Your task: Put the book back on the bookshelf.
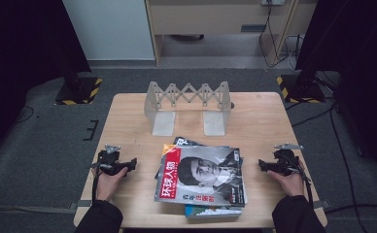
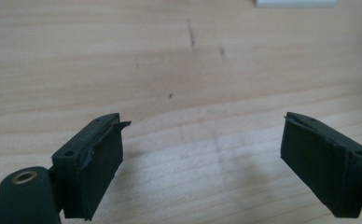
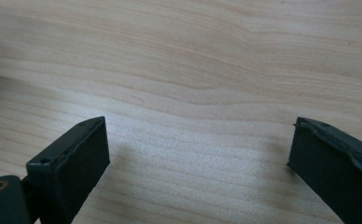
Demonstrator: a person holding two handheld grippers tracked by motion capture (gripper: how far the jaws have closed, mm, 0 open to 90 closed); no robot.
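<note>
— What sort of place is this?

— A lab or recording studio. The wooden table (image 1: 264,121) stands alone on grey carpet (image 1: 45,145).

— What else shows it?

— Dark stands on hazard-striped bases (image 1: 79,91) flank the table's far corners, black curtains (image 1: 16,43) hang at both sides, and cables (image 1: 339,141) trail right of it.

1. From the high view, light falls from overhead onto my desk (image 1: 254,116); it is evenly bright, while the left and right edges sink into near-black.
2. That picture is soft and a little grainy; the magazine (image 1: 203,174) cover print is readable only in its largest characters.
3. The rack (image 1: 189,104) throws short, pale shadows toward me.
4. In my left gripper view, the wood grain is sharp and my jaws are slightly soft, with faint shadows beneath.
5. My right gripper view looks dimmer at its left edge, with mild sheen mid-frame.
</note>
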